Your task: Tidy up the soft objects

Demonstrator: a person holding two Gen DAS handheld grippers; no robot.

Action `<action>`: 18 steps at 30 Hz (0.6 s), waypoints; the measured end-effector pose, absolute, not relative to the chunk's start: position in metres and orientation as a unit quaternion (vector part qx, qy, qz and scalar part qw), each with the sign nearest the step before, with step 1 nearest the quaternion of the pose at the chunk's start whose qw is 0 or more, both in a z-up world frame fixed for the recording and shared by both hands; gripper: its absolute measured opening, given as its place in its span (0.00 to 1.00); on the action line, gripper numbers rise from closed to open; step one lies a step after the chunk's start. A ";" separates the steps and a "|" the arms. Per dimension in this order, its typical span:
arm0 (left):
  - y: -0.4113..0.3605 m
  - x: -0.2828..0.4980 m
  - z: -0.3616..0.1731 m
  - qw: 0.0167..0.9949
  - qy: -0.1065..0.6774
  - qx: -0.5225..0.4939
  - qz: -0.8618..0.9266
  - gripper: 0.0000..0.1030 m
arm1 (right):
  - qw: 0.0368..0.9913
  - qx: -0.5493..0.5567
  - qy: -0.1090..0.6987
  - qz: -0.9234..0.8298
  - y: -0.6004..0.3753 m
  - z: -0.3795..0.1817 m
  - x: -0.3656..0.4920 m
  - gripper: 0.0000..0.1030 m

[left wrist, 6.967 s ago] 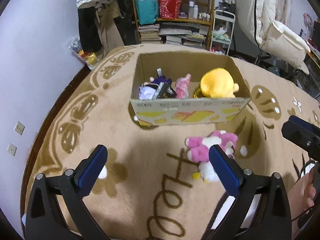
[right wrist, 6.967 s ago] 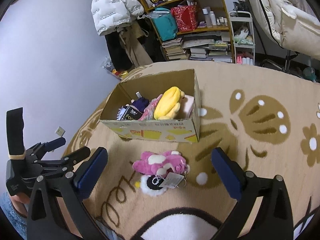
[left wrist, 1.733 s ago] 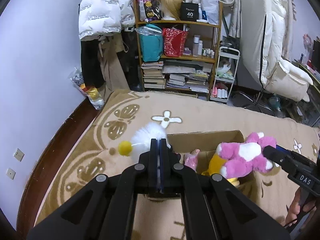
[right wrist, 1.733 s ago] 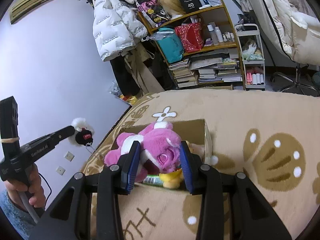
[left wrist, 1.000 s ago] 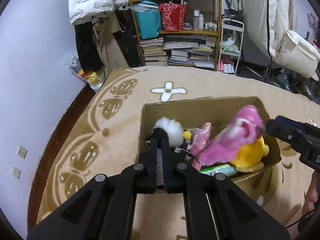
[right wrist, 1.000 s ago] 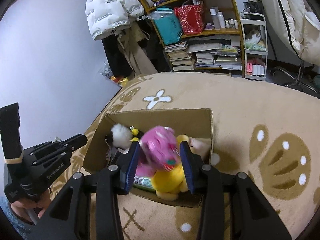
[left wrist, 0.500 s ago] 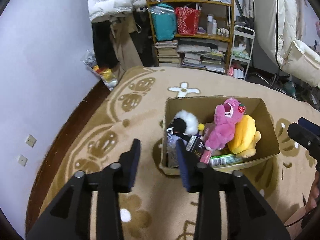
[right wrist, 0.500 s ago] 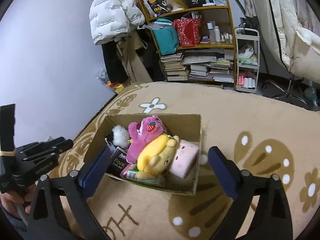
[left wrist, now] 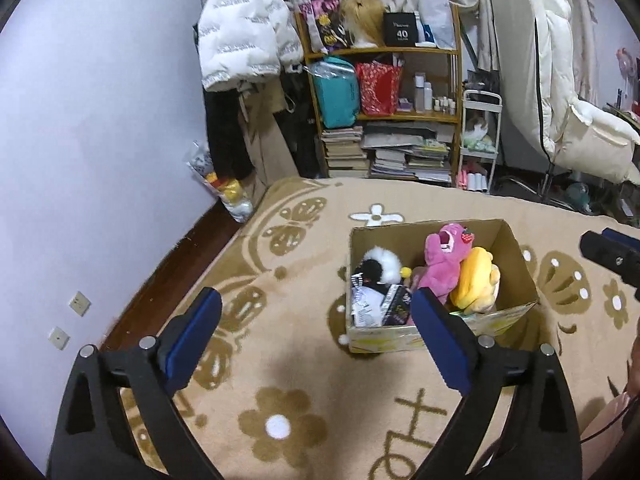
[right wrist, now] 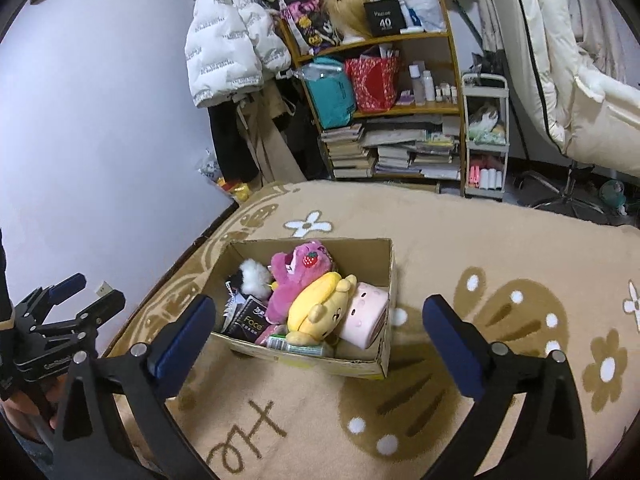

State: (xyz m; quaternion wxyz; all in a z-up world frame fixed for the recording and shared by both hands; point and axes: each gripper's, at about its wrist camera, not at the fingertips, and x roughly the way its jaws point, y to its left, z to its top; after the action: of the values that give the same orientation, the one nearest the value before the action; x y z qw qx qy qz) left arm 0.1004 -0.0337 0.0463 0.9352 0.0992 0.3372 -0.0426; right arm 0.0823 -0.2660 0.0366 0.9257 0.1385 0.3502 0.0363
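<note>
A cardboard box (left wrist: 516,256) stands on the beige rug and also shows in the right wrist view (right wrist: 390,276). Inside lie a pink plush bear (left wrist: 442,262) (right wrist: 298,276), a yellow plush (left wrist: 476,280) (right wrist: 320,304), a white and black fluffy toy (left wrist: 378,266) (right wrist: 252,276), a pale pink plush (right wrist: 364,314) and some packets (right wrist: 252,322). My left gripper (left wrist: 316,338) is open and empty, held above the rug to the box's near left. My right gripper (right wrist: 316,334) is open and empty, above the box's near edge.
The patterned rug (left wrist: 280,400) covers the floor around the box. A cluttered wooden shelf (left wrist: 384,112) with books and bags stands at the back, with a white cart (left wrist: 480,140) beside it. A wall (left wrist: 100,140) runs along the left. A white padded chair (left wrist: 580,128) is at the back right.
Both grippers carried the pink bear and the fluffy toy into the box and let go. Since half a second ago the left gripper has opened wide and both have drawn back.
</note>
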 end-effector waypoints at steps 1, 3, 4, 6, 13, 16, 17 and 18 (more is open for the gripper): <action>-0.032 0.095 0.049 0.936 0.333 0.102 -0.039 0.95 | 0.927 0.138 0.347 0.036 -0.265 0.039 0.080 1.00; -0.028 0.087 0.054 0.939 0.325 0.103 -0.036 0.97 | 0.930 0.137 0.340 0.038 -0.263 0.044 0.072 1.00; -0.025 0.081 0.057 0.942 0.318 0.100 -0.036 0.97 | 0.931 0.136 0.337 0.041 -0.262 0.047 0.068 1.00; -0.021 0.067 0.063 0.949 0.300 0.092 -0.036 0.97 | 0.934 0.131 0.329 0.048 -0.259 0.051 0.058 1.00; -0.016 0.025 0.071 0.963 0.253 0.085 -0.036 0.97 | 0.945 0.129 0.298 0.049 -0.254 0.061 0.021 1.00; -0.014 0.012 0.068 0.965 0.246 0.083 -0.041 0.98 | 0.947 0.133 0.288 0.052 -0.255 0.062 0.009 1.00; -0.012 0.009 0.066 0.966 0.244 0.078 -0.044 0.98 | 0.947 0.135 0.286 0.053 -0.255 0.061 0.004 1.00; -0.011 0.005 0.064 0.966 0.245 0.073 -0.047 0.98 | 0.948 0.137 0.282 0.053 -0.255 0.060 -0.001 1.00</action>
State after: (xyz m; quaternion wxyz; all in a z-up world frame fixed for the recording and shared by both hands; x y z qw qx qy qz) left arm 0.0055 -0.0106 0.0637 0.9657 0.0732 0.2448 -0.0471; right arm -0.0011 -0.2550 0.0605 0.9482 0.1368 0.2816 0.0534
